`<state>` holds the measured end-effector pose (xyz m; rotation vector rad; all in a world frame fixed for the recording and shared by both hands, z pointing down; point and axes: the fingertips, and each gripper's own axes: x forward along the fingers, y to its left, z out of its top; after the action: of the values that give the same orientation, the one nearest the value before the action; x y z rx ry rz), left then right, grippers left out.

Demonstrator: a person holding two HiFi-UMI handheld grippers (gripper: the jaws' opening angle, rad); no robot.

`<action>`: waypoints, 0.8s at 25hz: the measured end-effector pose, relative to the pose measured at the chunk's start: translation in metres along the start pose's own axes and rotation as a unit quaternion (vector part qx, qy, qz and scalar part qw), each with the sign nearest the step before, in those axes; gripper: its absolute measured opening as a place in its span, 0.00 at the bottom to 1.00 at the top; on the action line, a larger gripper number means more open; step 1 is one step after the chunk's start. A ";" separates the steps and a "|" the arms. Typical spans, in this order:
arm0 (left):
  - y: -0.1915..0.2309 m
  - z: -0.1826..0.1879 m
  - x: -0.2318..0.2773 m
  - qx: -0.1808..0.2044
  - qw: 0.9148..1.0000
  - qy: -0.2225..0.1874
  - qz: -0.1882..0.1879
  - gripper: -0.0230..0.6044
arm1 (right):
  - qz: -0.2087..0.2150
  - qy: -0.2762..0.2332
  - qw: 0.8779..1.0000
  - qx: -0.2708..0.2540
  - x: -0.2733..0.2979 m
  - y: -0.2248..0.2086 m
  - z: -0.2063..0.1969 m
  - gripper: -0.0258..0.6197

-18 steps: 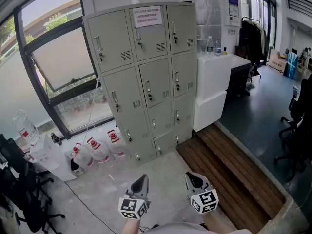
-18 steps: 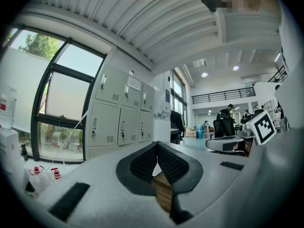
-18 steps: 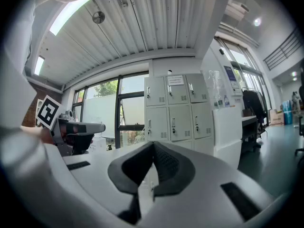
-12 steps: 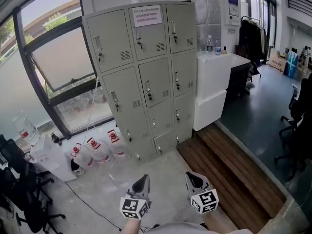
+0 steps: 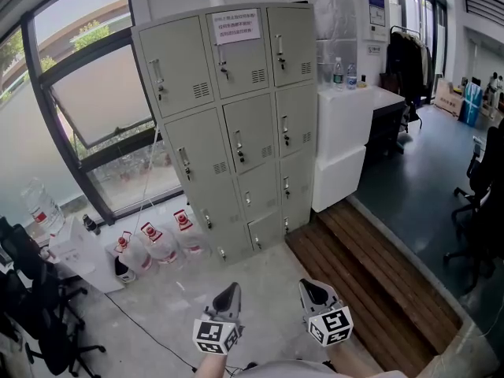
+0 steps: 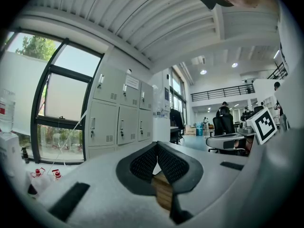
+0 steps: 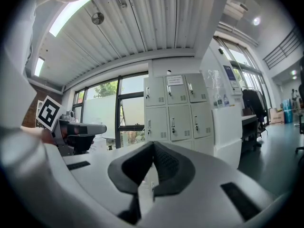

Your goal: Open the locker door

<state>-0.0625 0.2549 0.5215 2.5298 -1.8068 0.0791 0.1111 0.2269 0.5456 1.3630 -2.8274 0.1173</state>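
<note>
A grey locker cabinet (image 5: 232,124) with three columns of doors stands against the wall ahead, all doors closed, each with a small handle and lock. It also shows far off in the left gripper view as the cabinet (image 6: 121,115) and in the right gripper view as the cabinet (image 7: 175,113). My left gripper (image 5: 228,294) and right gripper (image 5: 309,288) are held low at the bottom of the head view, well short of the lockers. Both have their jaws shut with nothing between them, as the left gripper (image 6: 156,148) and right gripper (image 7: 153,148) views show.
Water bottles (image 5: 157,239) lie on the floor left of the lockers under a large window (image 5: 94,101). A white cabinet (image 5: 346,144) stands right of the lockers. A wooden walkway (image 5: 370,282) runs on the right, with office chairs (image 5: 480,203) beyond. A white box (image 5: 83,254) sits at the left.
</note>
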 end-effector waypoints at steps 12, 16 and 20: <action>-0.017 0.002 0.007 0.006 1.000 -0.001 0.022 0.05 | 0.018 -0.003 1.000 0.006 -0.008 -0.022 -0.002 0.06; -0.020 0.006 0.014 0.011 0.999 -0.003 0.035 0.05 | 0.034 -0.005 0.999 0.012 -0.007 -0.033 -0.001 0.06; -0.027 0.009 0.027 0.029 0.999 -0.006 0.041 0.05 | 0.038 0.000 0.999 0.012 -0.003 -0.050 -0.002 0.06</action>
<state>-0.0282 0.2379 0.5143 2.5000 -1.9403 0.1202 0.1521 0.1981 0.5513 1.2602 -2.8871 0.1537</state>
